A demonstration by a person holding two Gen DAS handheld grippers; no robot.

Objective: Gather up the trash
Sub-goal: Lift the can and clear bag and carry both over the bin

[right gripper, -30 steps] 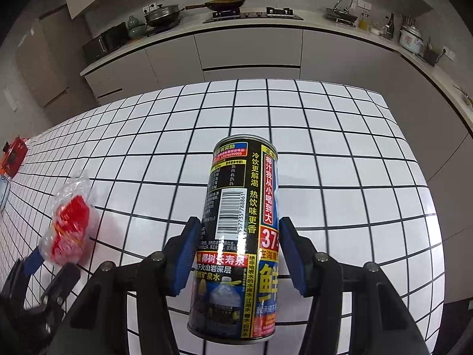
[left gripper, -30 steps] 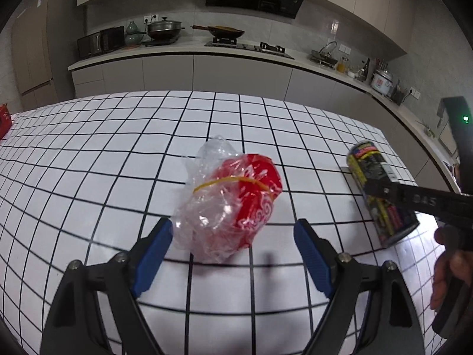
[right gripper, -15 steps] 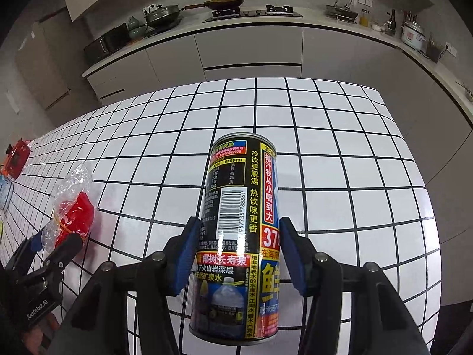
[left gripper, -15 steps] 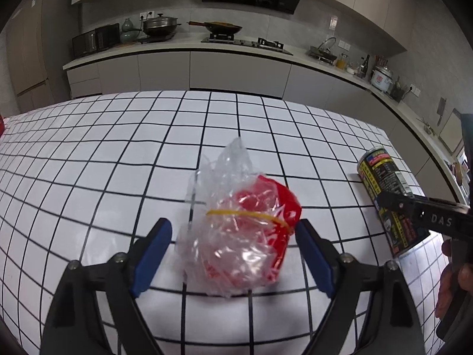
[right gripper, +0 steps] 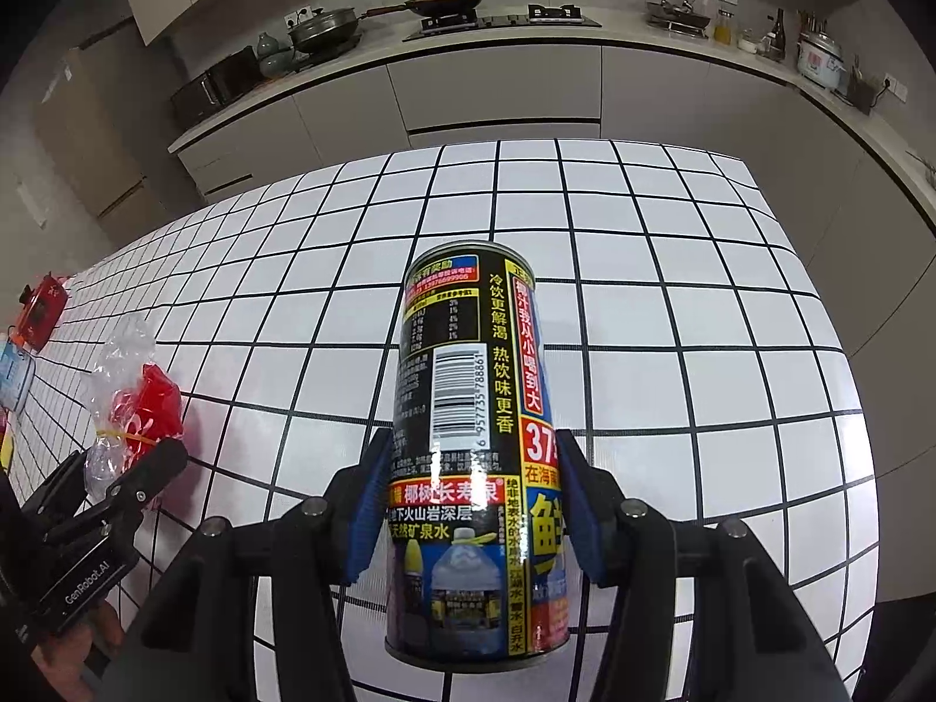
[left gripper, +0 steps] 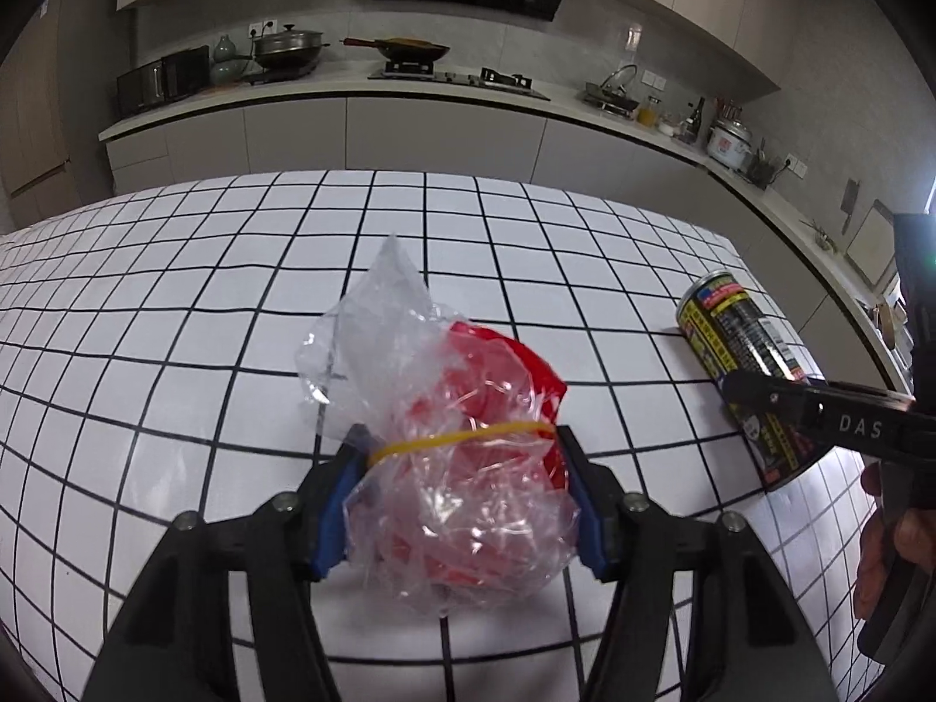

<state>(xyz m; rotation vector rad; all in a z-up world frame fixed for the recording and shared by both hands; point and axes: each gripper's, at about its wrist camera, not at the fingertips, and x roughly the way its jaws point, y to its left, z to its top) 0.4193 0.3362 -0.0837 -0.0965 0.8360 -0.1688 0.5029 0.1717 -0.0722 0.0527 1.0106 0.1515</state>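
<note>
Left tongs (left gripper: 462, 503) closed onto bag (left gripper: 450, 456); can (right gripper: 477, 456) gripped.

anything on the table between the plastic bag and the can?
Nothing: only bare grid-tiled tabletop between the clear plastic bag and the can, clearest in the left wrist view. The right wrist view agrees.

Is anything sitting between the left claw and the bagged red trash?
Nothing visible. The left claw has just been closing, and its blue pads now press both sides of the plastic bag with red trash inside, just below its yellow rubber band.
</note>
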